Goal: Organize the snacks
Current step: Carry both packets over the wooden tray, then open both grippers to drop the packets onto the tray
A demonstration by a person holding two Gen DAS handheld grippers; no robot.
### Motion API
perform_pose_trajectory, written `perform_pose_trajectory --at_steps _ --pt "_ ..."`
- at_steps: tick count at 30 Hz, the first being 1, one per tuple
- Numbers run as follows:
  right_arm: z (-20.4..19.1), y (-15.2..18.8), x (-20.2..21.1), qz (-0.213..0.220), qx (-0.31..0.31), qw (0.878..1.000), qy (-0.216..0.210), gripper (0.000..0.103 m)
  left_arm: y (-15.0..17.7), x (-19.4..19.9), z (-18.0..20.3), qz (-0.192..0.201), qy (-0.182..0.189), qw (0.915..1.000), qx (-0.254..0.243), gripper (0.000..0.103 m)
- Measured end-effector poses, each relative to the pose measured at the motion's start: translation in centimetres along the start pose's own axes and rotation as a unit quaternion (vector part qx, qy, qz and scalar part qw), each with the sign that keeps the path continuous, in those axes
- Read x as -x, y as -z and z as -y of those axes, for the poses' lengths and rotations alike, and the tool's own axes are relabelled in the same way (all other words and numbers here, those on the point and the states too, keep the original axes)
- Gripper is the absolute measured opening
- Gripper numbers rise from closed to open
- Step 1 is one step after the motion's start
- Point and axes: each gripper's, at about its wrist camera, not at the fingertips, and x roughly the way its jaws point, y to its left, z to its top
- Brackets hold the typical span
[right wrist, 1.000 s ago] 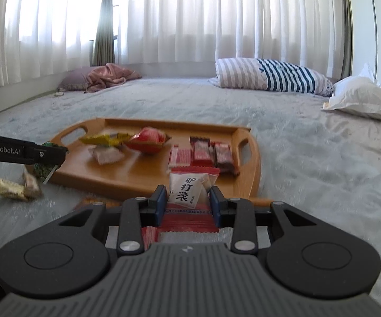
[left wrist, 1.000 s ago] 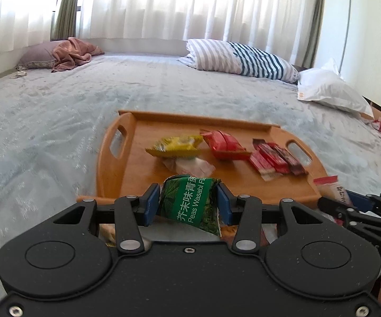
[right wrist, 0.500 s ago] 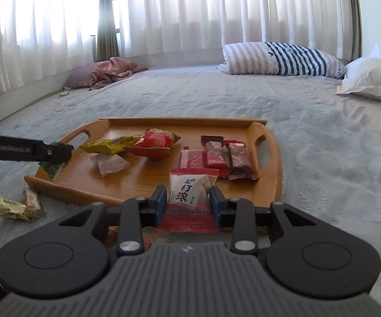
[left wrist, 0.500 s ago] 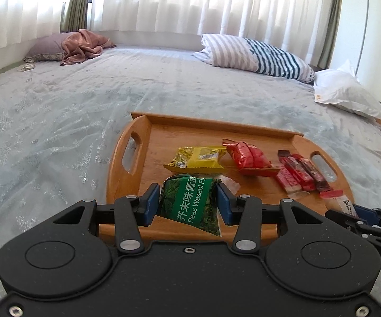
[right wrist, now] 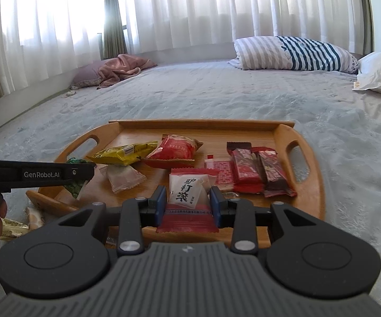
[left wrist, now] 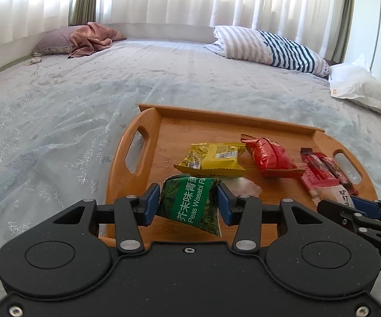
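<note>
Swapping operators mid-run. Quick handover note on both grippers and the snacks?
Left gripper: shut on green wasabi pea packet, over the tray's near left.
Right gripper: shut on white-and-red snack packet, over the tray's near edge.
Done: on the wooden tray lie a yellow packet, red packet, small white candy and red bars.
Left: set both held packets down; two wrappers lie on the bed beside the tray.

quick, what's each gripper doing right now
Left gripper: closed on the green wasabi peas packet.
Right gripper: closed on the white and red snack packet.
</note>
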Motion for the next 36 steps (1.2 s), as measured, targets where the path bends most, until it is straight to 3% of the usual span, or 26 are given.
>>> perform_pose_trajectory --at_steps 16,36 --pt "-0.5 0.0 -2.7 -0.017 0.0 1.0 0.007 0.04 -0.4 -2.2 -0.2 -0.004 -0.008 0.9999 0.007 0.044" --pt "-0.6 -0.3 -3.2 -0.017 0.001 1.0 0.011 0.04 -0.3 -2.9 -0.2 -0.005 -0.011 0.9999 0.007 0.045"
